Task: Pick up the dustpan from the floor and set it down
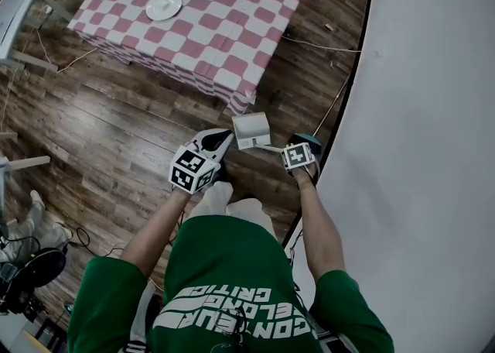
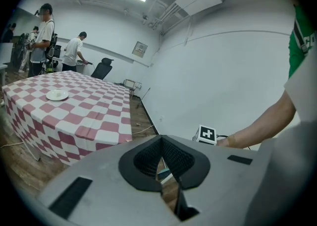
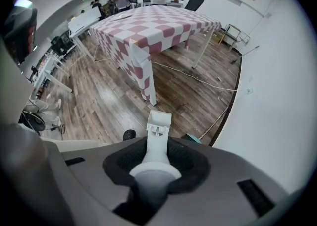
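Observation:
The white dustpan [image 1: 251, 130] hangs off the wooden floor, in front of my legs. Its long white handle [image 3: 157, 145] runs up between the jaws of my right gripper [image 1: 289, 152], which points straight down and is shut on it. In the right gripper view the pan [image 3: 159, 122] dangles below the right gripper [image 3: 156, 164], above the floorboards. My left gripper [image 1: 220, 141] is held just left of the pan, apart from it. Its black pads [image 2: 148, 158] meet at the tips with nothing between them, so the left gripper [image 2: 161, 159] is shut.
A table with a pink-and-white checked cloth [image 1: 209, 26] stands ahead, a white plate [image 1: 164, 6] on it. A white curved wall [image 1: 418, 111] rises at the right. Cables [image 1: 321, 48] lie on the floor, and a teal object [image 3: 193, 138] sits by the wall's foot. People stand behind the table.

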The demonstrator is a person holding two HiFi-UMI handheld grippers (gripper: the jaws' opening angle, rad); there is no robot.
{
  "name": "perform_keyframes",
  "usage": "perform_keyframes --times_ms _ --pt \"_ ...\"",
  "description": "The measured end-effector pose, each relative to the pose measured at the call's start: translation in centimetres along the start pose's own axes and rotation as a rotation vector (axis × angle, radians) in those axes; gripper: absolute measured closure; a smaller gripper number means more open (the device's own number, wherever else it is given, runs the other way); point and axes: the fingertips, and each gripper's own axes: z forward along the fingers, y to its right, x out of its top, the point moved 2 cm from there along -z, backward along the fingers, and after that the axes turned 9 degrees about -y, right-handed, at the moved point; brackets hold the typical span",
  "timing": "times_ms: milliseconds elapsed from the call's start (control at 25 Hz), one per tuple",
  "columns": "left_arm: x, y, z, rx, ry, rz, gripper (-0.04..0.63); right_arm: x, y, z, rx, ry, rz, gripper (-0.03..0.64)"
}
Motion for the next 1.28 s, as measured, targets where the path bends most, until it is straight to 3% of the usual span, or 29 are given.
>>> perform_keyframes --times_ms 160,600,840,1280 --pt "0.3 2.4 0.8 -0.030 0.002 0.014 0.592 -3.0 1.4 -1.2 0.025 0.036 0.067 0.503" --pt "4.1 9.5 2.7 -0.089 0.042 0.096 0.592 -12.2 5.9 -9.8 -0.040 0.213 0.224 0.503" --pt "6.8 13.5 3.6 -0.123 0.054 0.175 0.592 -16.4 8.4 -15.7 -0.090 0.367 0.327 0.503" --pt "11.3 19.2 3.1 -0.146 0.120 0.278 0.592 -21.8 12.0 -27.5 -0.242 0.590 0.384 0.503"
